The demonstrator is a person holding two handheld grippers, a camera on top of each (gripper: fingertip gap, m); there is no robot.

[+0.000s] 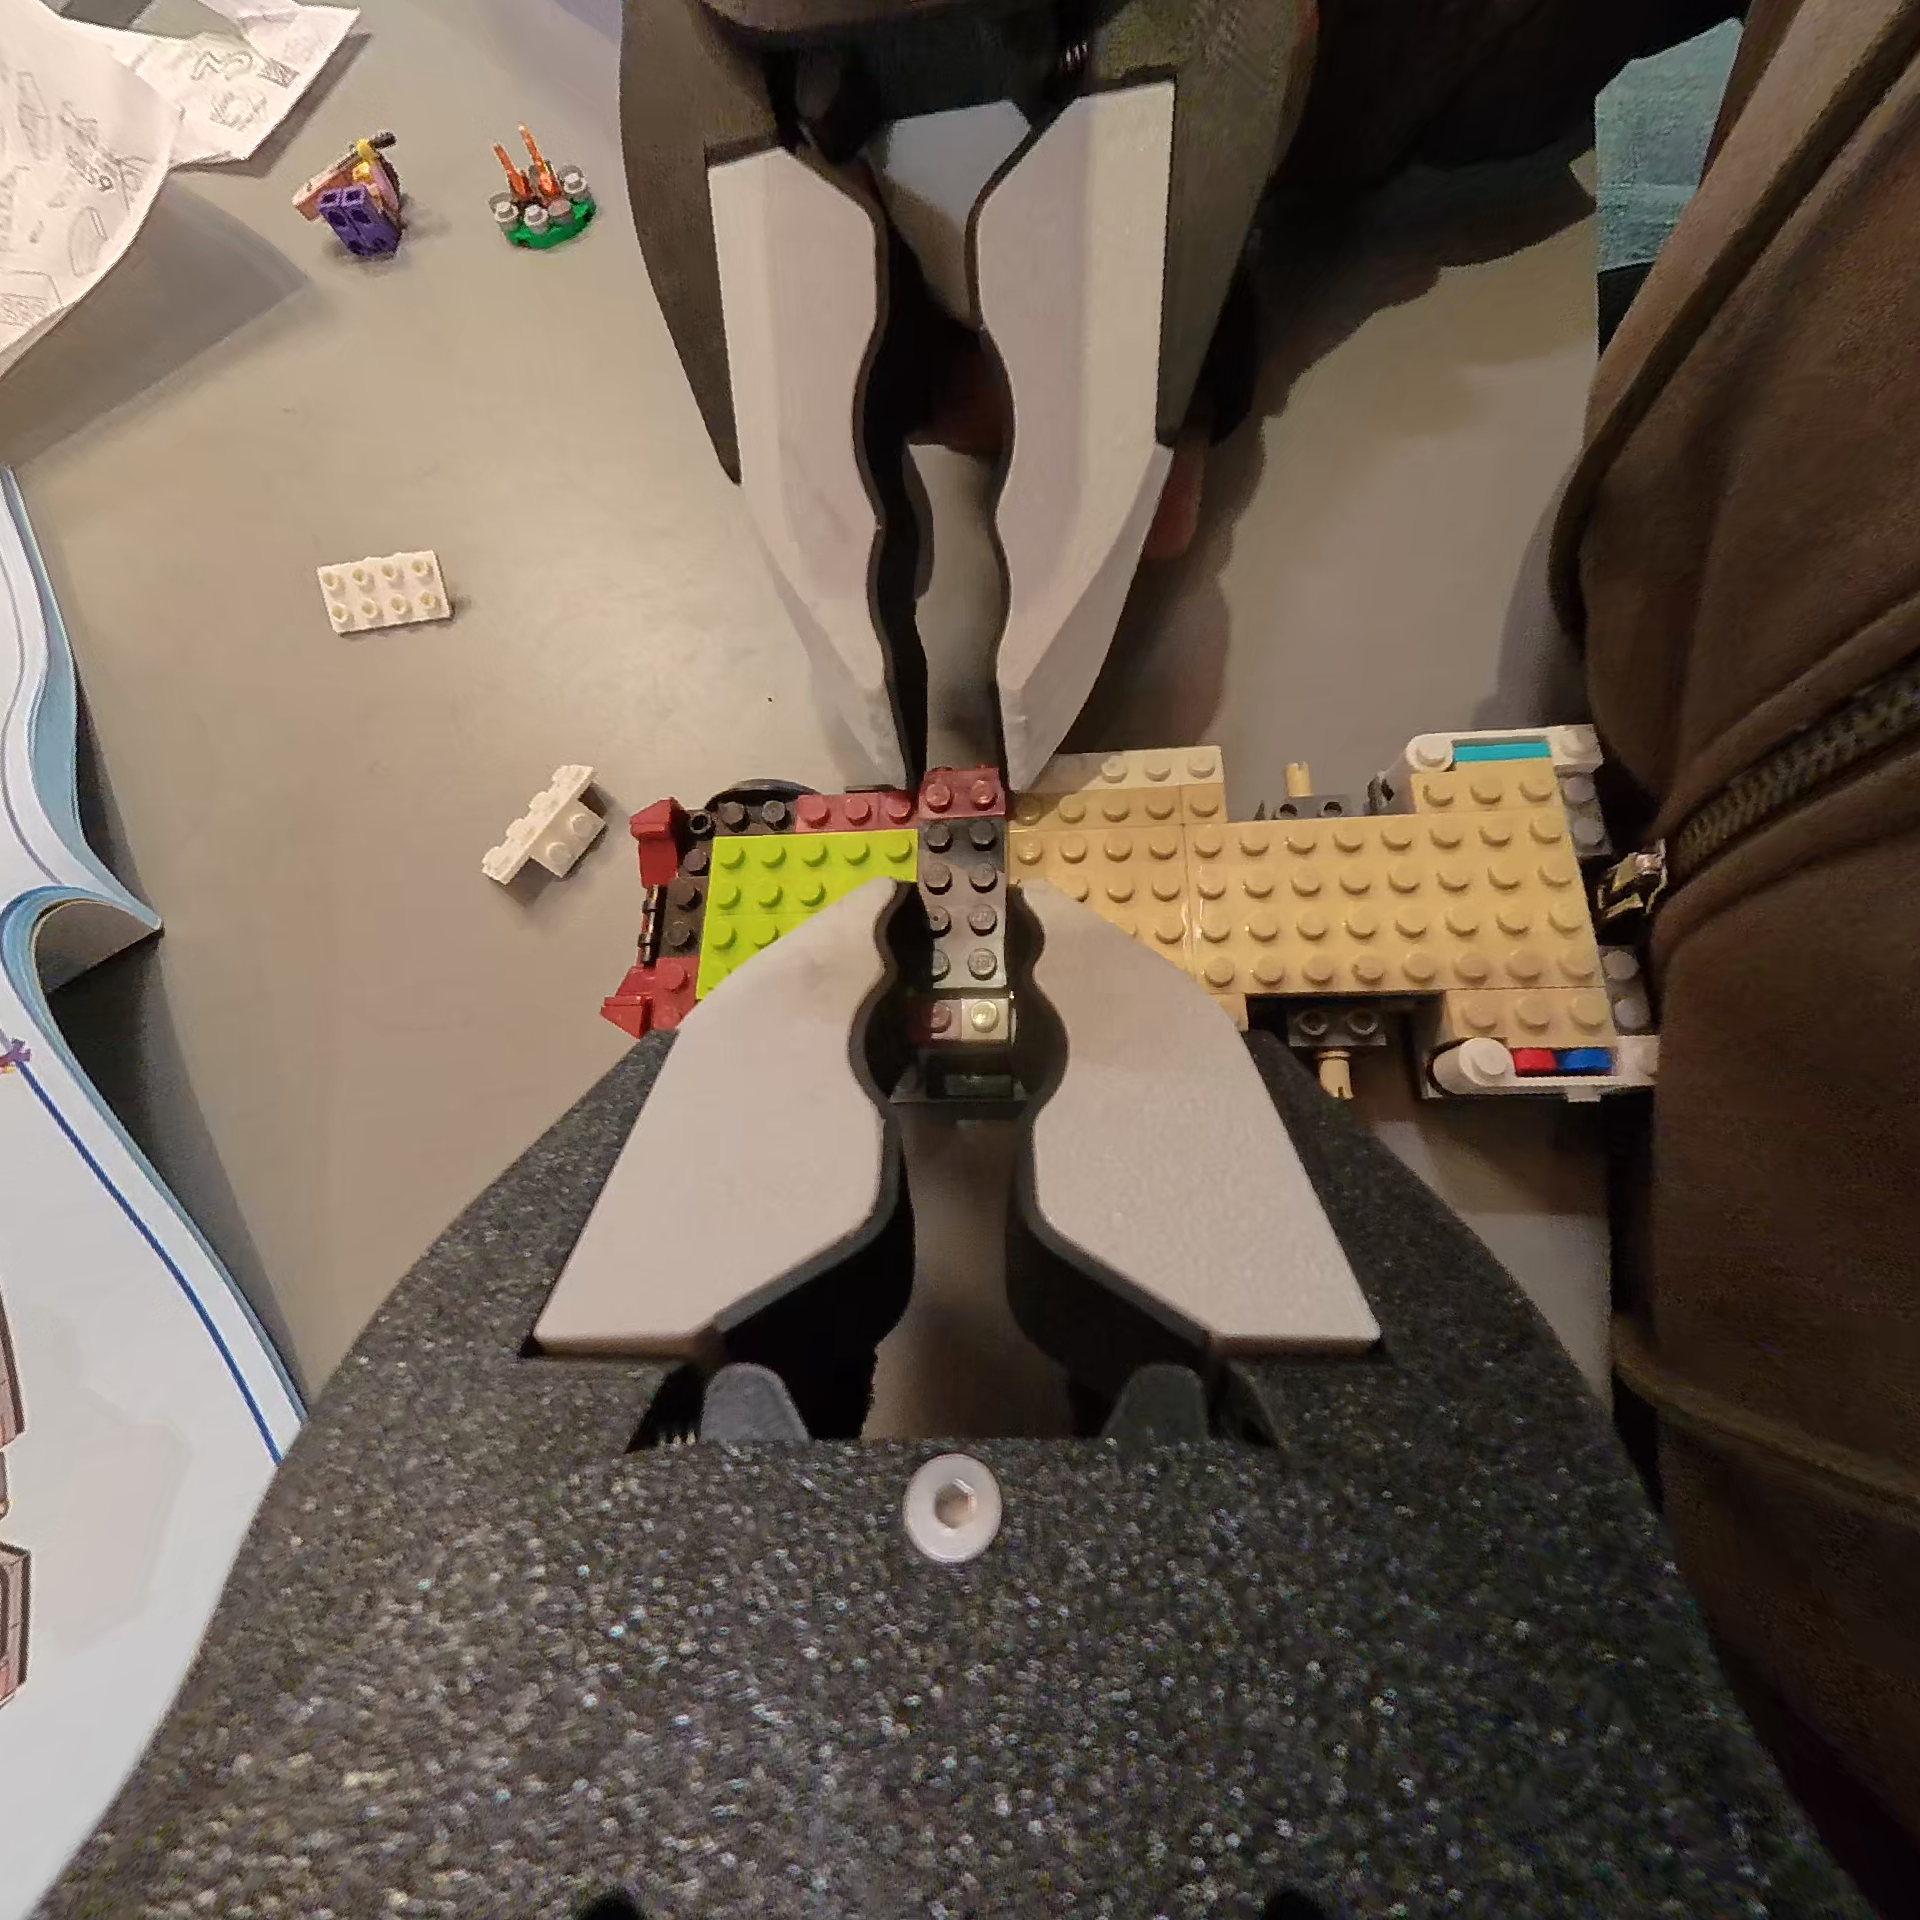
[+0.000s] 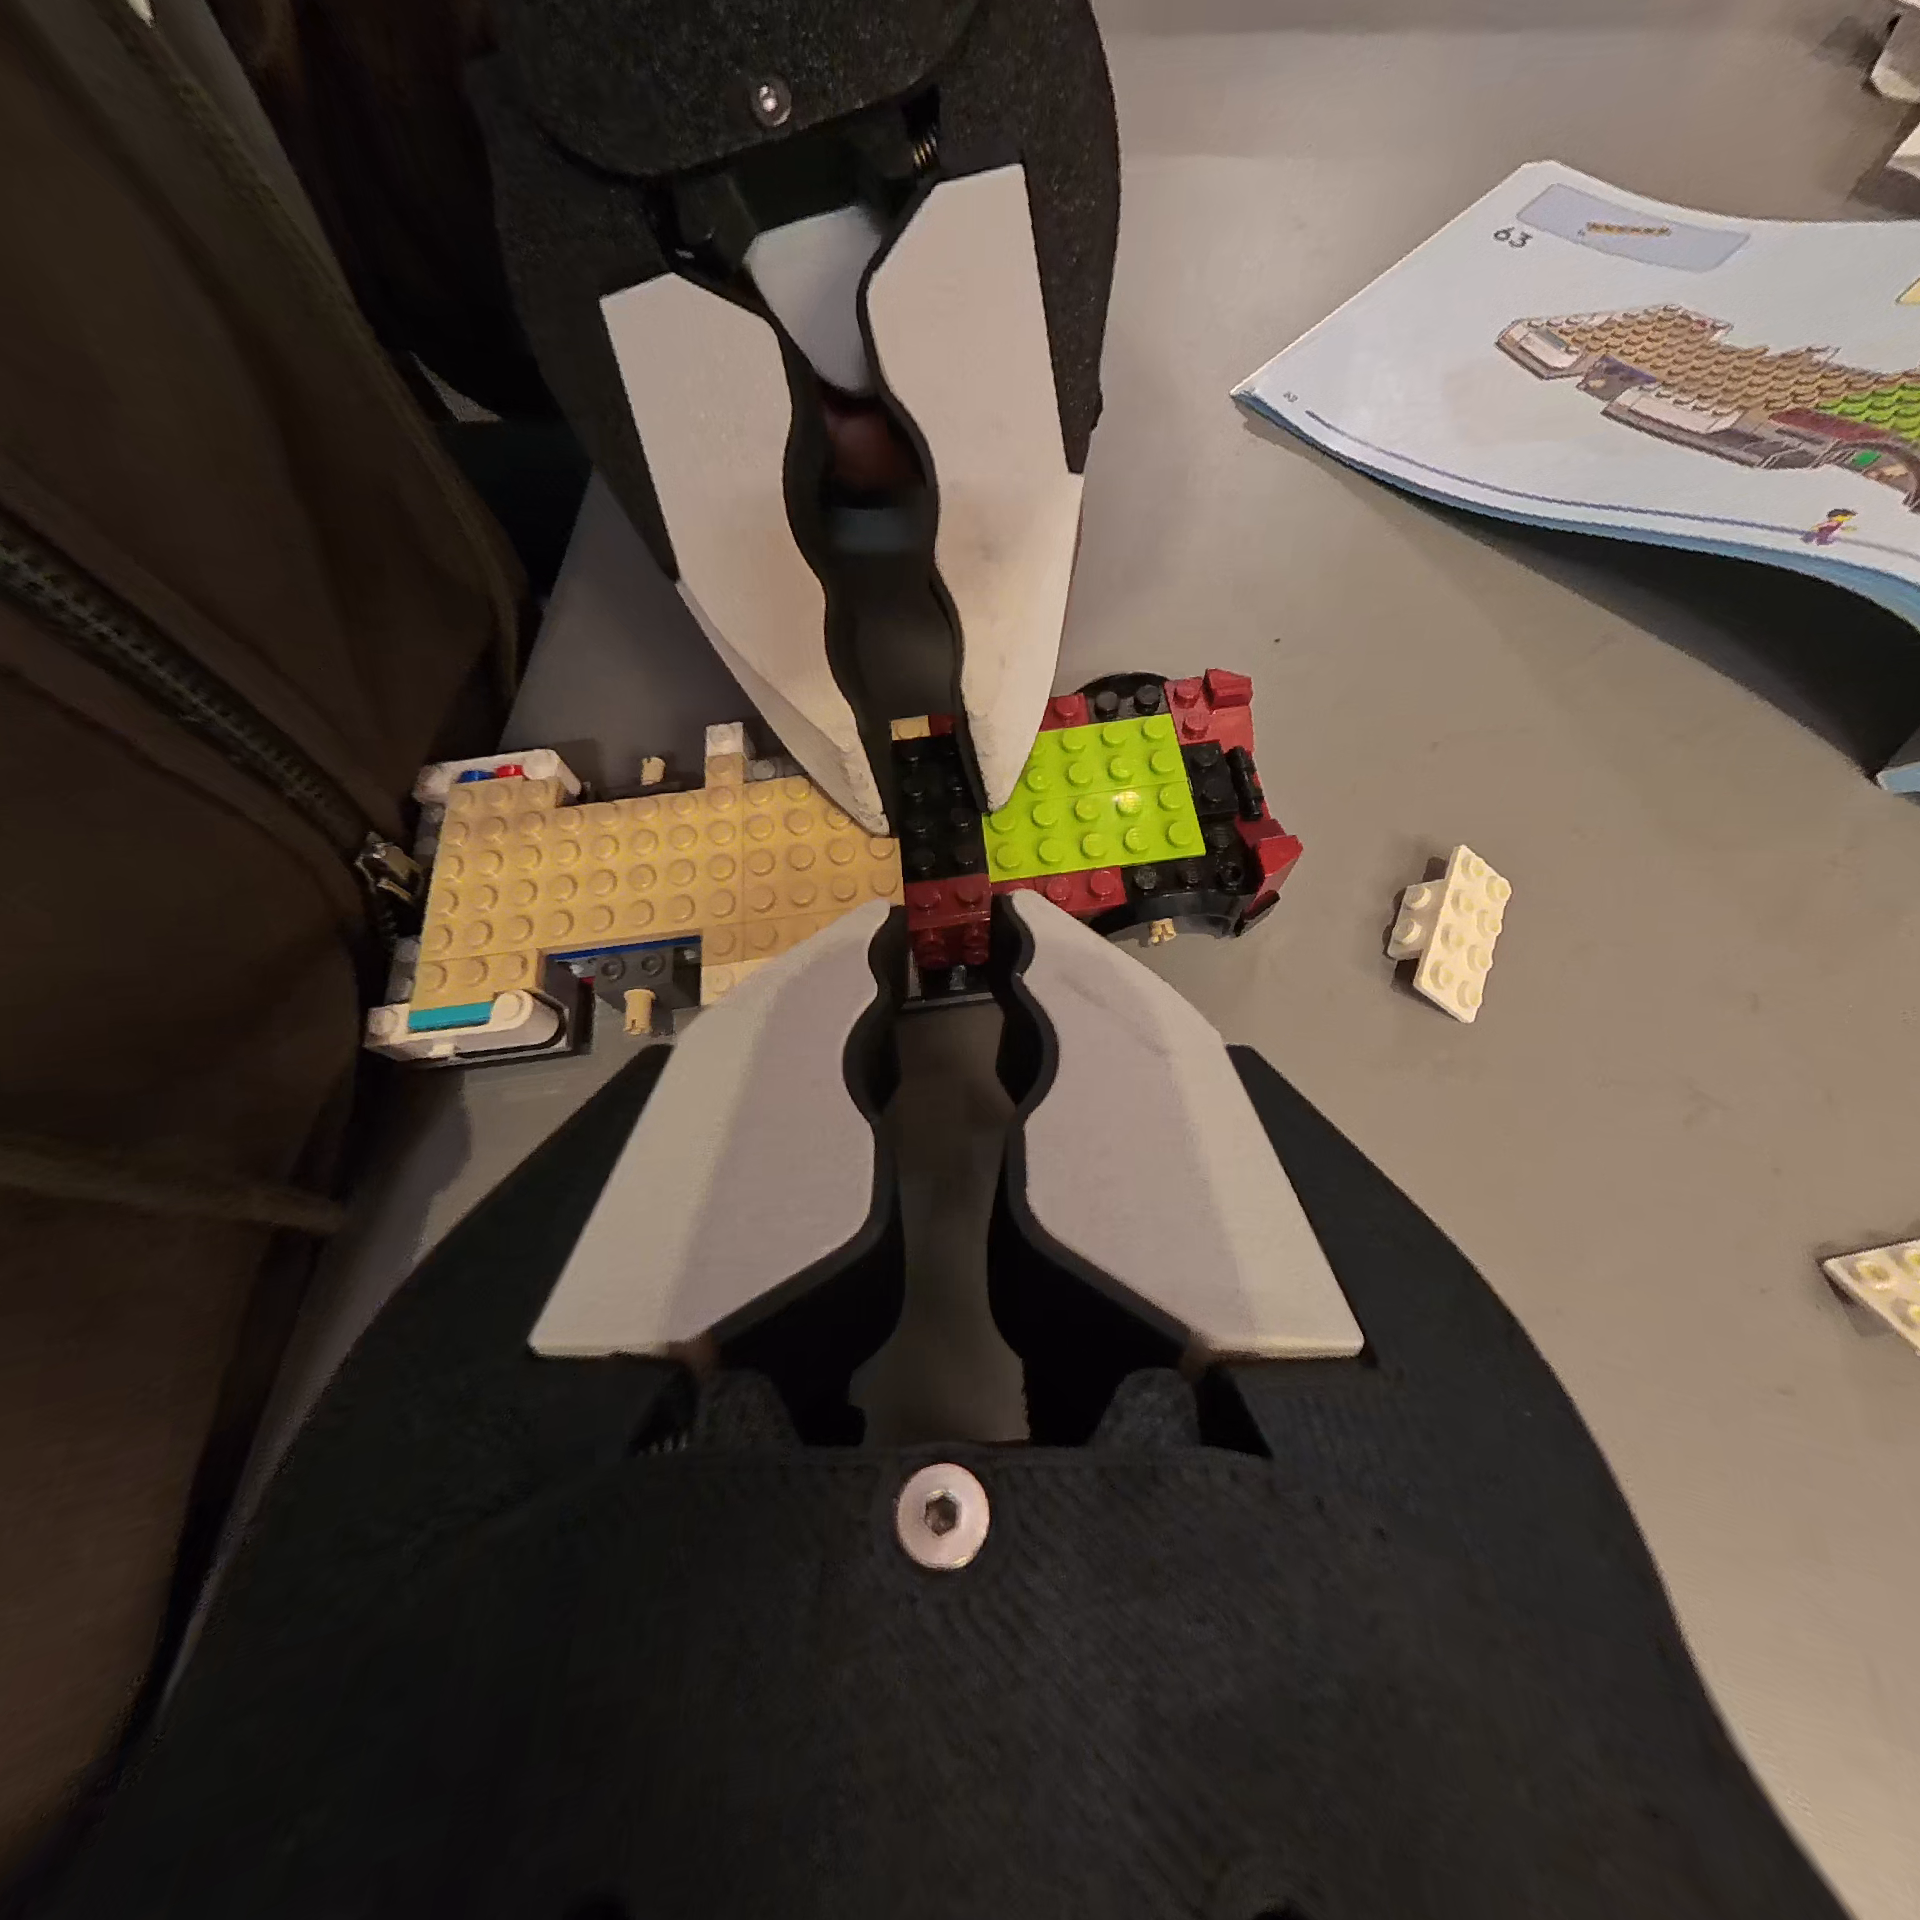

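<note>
The toy brick car (image 1: 1122,914) lies on the table (image 1: 416,416). Left of the car lie two small bricks (image 1: 545,836), and past them a booklet (image 1: 62,1039).

Left gripper (image 1: 961,940) clamped on the black strip (image 1: 964,904) of a brick model (image 1: 1299,904) (tan, lime, dark red); right gripper (image 1: 961,769) opposite, pinching the dark red brick (image 1: 963,795). Loose white bricks (image 1: 545,836) beside, on grey surface (image 1: 416,987).

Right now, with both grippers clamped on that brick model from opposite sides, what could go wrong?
1. The left gripper and right gripper both pinch the narrow black strip; opposing pulls might split the brick model there.
2. The model's end lies against a brown jacket, which might snag it.
</note>
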